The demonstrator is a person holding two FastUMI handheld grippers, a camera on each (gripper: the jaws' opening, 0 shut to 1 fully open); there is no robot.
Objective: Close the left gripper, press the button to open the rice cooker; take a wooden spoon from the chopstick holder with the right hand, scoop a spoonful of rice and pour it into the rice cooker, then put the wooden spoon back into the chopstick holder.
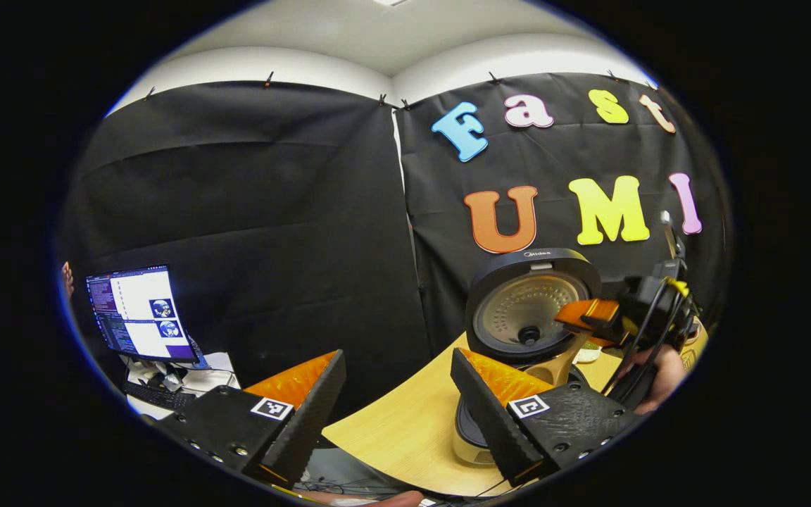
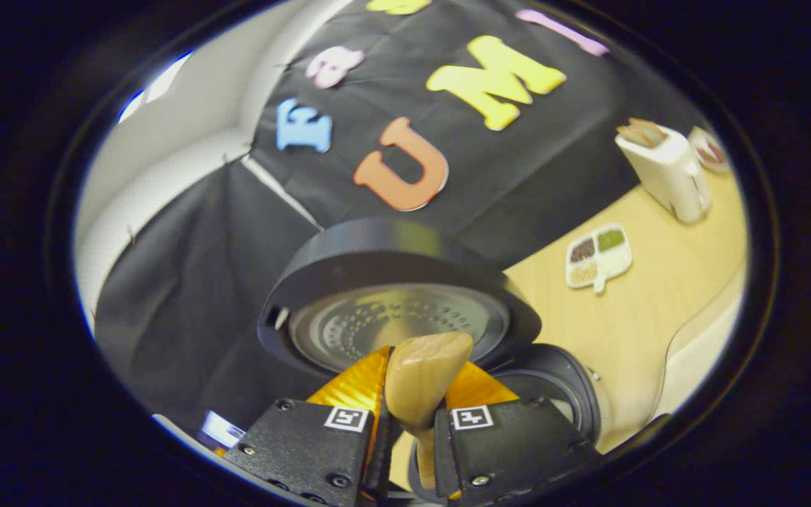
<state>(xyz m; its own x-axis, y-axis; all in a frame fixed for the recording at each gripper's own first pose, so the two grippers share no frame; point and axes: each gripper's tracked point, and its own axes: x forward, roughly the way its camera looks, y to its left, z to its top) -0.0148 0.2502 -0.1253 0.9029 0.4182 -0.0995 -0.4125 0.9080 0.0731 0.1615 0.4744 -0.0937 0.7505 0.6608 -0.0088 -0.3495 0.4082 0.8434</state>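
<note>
wooden spoon (image 2: 423, 377) btwn R gripper (image 2: 411, 394) fingers

Tool (image 2: 416, 394) clamping wooden spoon (image 2: 423, 377), over open rice cooker (image 2: 395, 282)

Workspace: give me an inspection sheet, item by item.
Surface: wooden table, bare between items.
Job's things: rice cooker with lid raised; wooden spoon over its pot; chopstick holder at the far end, holding utensils.
Clutter: divided dish of grains; small bowl behind the holder.
Grippers: left claw open, holding nothing; right claw shut on the spoon.
Cables: black and yellow leads on the right claw.
Surroundings: black cloth wall; laptop on a side desk.
</note>
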